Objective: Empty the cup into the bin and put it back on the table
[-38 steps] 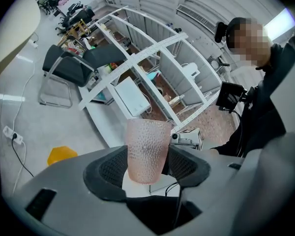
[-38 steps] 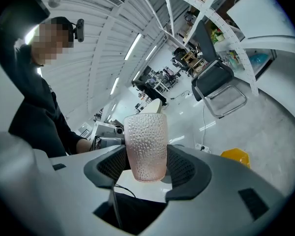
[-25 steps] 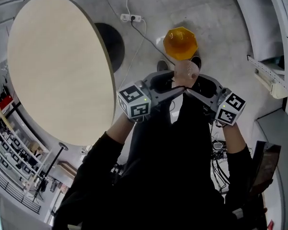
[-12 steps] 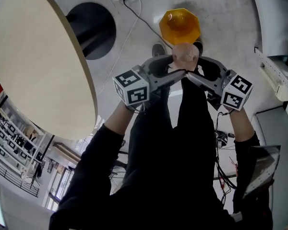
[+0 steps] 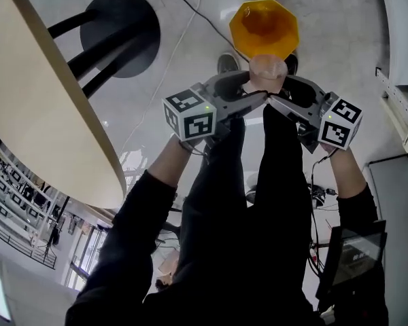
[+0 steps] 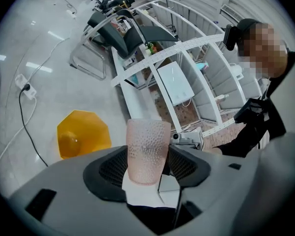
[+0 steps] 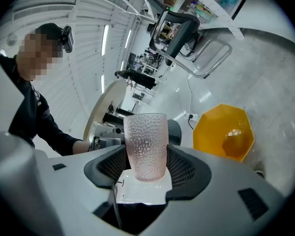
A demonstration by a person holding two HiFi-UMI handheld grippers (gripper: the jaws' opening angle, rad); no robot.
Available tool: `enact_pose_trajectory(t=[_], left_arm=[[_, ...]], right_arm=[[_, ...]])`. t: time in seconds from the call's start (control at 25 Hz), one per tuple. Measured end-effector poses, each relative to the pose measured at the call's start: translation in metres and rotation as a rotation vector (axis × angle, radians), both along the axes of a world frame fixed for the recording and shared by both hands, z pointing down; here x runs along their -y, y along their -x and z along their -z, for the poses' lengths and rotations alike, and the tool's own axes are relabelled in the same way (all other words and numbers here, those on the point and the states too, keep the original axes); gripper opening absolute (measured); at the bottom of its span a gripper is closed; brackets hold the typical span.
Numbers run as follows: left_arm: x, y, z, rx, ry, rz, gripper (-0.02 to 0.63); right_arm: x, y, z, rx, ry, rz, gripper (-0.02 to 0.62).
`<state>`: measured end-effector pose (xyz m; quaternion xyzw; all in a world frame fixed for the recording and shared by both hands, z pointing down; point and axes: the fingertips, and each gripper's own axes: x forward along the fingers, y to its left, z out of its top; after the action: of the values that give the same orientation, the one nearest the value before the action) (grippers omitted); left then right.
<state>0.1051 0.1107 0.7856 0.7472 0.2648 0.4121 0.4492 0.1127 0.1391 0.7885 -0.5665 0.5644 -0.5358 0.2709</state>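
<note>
A pink dimpled cup is held between both grippers above the floor. It overlaps the near rim of the yellow bin in the head view. My left gripper is shut on the cup from the left, my right gripper from the right. In the left gripper view the cup stands between the jaws, with the bin on the floor to its left. In the right gripper view the cup is clamped likewise and the bin lies to its right, with an orange lump inside.
The round pale table fills the left side, on a black disc base. A white cable runs across the grey floor behind the bin. Shelving and a chair stand farther off.
Both grippers, still clamped on the cup, have moved forward until the cup reaches the bin's near rim. The table has slid left in the view.
</note>
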Motion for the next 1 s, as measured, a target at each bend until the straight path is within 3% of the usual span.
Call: enact_pose_trajectory(t=[0.36,1.0], left_arm=[[0.004,0.006,-0.053,0.056,0.037,0.025,0.275],[0.001,0.000,-0.075,0.126,0.064,0.061,0.274]], right_arm=[[0.003,0.006,-0.053,0.079,0.030,-0.055,0.262],[-0.001,0.002,-0.075,0.189,0.064,-0.074,0.262]])
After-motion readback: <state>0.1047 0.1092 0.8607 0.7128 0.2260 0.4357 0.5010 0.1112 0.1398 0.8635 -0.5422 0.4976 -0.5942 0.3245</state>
